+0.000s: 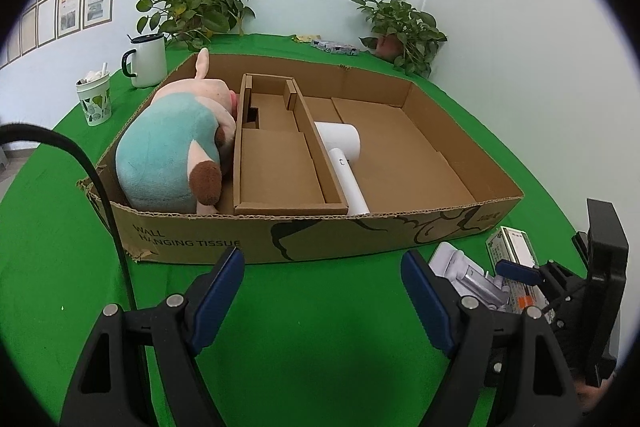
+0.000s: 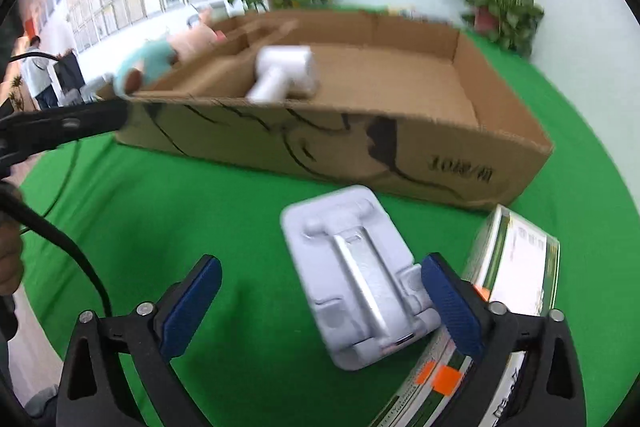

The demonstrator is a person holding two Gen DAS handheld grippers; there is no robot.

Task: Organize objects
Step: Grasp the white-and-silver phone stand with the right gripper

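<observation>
A shallow cardboard box lies on the green cloth. It holds a plush pig at its left end, a cardboard insert and a white hair dryer. My left gripper hovers open over bare cloth just in front of the box. My right gripper is open above a white plastic tray with a silver stand; the tray lies between its fingers, untouched. A green and white carton sits at the right fingertip.
A white mug, a paper cup and two potted plants stand behind the box. Small packets lie at the back edge. A black cable runs at the left. A person stands far left.
</observation>
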